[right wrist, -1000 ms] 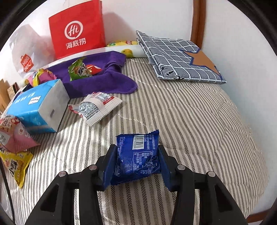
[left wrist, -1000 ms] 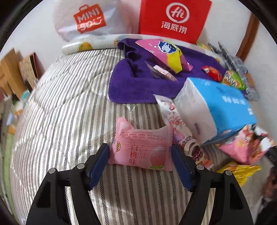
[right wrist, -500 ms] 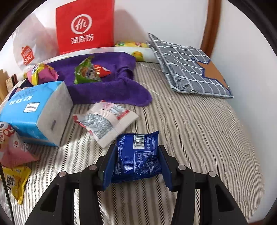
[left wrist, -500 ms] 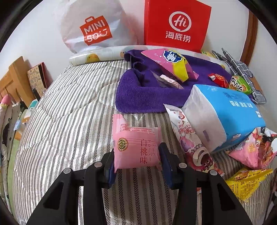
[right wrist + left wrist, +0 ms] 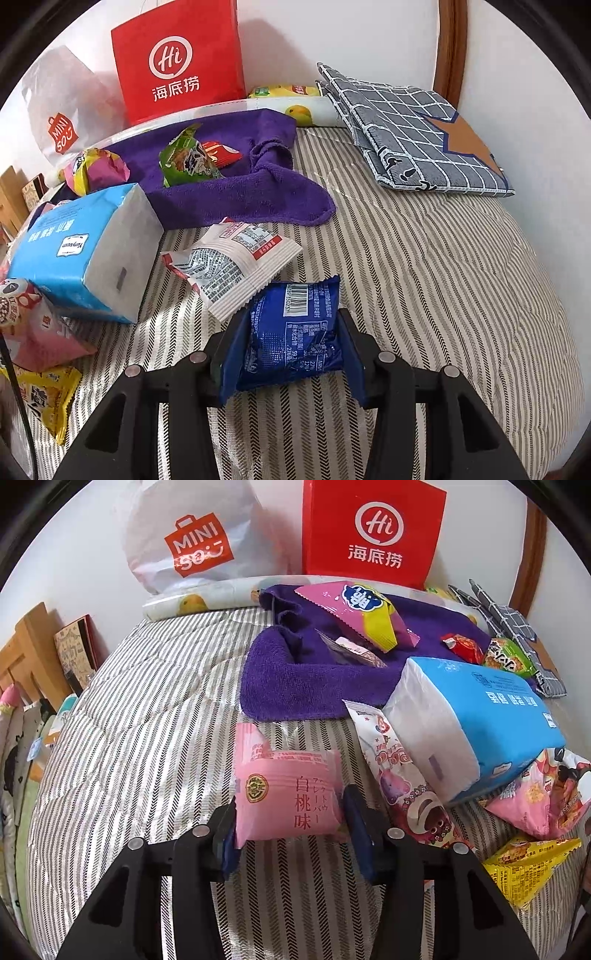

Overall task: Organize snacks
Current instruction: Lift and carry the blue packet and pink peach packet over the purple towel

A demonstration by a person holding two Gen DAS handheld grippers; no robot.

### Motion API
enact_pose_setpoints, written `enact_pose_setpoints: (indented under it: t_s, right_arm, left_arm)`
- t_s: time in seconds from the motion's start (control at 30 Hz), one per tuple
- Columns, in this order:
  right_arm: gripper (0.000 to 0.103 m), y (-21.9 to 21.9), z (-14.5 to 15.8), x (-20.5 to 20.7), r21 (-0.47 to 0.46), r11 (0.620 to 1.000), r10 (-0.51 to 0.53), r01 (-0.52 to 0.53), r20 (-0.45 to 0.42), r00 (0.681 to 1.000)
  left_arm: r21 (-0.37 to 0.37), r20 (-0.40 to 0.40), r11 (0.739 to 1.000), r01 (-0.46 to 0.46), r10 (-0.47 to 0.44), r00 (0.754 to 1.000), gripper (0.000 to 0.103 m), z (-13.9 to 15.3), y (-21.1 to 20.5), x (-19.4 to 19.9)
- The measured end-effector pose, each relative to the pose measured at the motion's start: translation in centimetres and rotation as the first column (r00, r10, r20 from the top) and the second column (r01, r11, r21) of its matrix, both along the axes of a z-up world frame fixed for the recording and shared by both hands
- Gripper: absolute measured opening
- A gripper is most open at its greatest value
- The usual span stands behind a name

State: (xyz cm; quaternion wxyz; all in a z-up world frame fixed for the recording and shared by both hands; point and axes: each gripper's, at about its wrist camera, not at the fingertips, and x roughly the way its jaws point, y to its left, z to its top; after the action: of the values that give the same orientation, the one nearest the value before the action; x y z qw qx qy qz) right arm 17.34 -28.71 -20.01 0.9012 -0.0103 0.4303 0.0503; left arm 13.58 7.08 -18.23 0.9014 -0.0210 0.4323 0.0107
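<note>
In the left wrist view a pink peach-flavour snack packet (image 5: 288,794) stands between the fingers of my left gripper (image 5: 290,806), just above the striped bedspread (image 5: 147,738). Both pads touch its sides and it bulges. The jaws are opening slightly with the packet still between them. In the right wrist view my right gripper (image 5: 291,336) is shut on a blue snack packet (image 5: 295,332), barcode side up. Its top corner reaches the edge of a white snack packet (image 5: 232,258) lying on the bed.
A purple towel (image 5: 295,679) carries several snacks: a pink-yellow bag (image 5: 365,613), a red packet (image 5: 461,646), a green packet (image 5: 506,661). A blue tissue pack (image 5: 480,716) lies over more packets. Red bag (image 5: 373,531) and white bag (image 5: 192,542) stand at the wall. Grey checked cloth (image 5: 417,136) lies far right.
My left jaws have closed in on the pink packet, which is now squeezed narrower. My right gripper has carried the blue packet leftward, up to the white packet.
</note>
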Motion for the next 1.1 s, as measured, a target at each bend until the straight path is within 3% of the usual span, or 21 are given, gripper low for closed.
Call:
enact_pose_setpoints:
  t_s: [0.2, 0.63, 1.1]
  right_arm:
    - [0.045, 0.0, 0.0, -0.2, -0.003, 1.000, -0.002, 0.002, 0.002, 1.000]
    - [0.043, 0.7, 0.3, -0.7, -0.030, 1.000, -0.006, 0.006, 0.017, 1.000]
    - [0.040, 3.6, 2.3, -3.6, -0.041, 0.999, 0.038, -0.035, 0.079, 0.996]
  left_arm:
    - [-0.006, 0.001, 1.000, -0.002, 0.002, 1.000, 0.049, 0.0, 0.1, 0.0]
    - [-0.082, 0.017, 0.996, -0.039, 0.041, 0.999, 0.032, 0.4, 1.4, -1.0]
    - [-0.147, 0.075, 0.989, -0.011, 0.022, 0.997, 0.031, 4.6, 2.4, -4.5]
